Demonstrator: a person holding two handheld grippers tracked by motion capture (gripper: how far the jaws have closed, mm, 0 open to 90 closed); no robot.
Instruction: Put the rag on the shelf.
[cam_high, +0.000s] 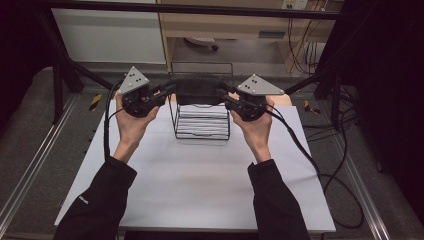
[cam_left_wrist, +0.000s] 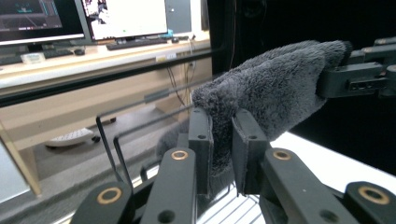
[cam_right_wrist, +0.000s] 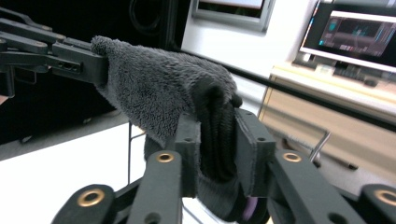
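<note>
Two grippers we hold pinch one dark fuzzy cloth (cam_high: 196, 90), left gripper (cam_high: 169, 90) clamped on its left end, right gripper (cam_high: 223, 95) on its right, cloth stretched above the wire rack (cam_high: 202, 123) on our white table (cam_high: 200, 185).

Hidden at twelve o'clock behind the dark fuzzy cloth (cam_high: 196, 91): the upper rim of the wire rack (cam_high: 202, 131). Buried in pile: jaw tips of the left gripper (cam_left_wrist: 221, 135) and right gripper (cam_right_wrist: 217, 140). Too blurred to read: monitor screens (cam_left_wrist: 123, 16) at eleven o'clock. Cut off at six: both sleeves (cam_high: 100, 205).
</note>
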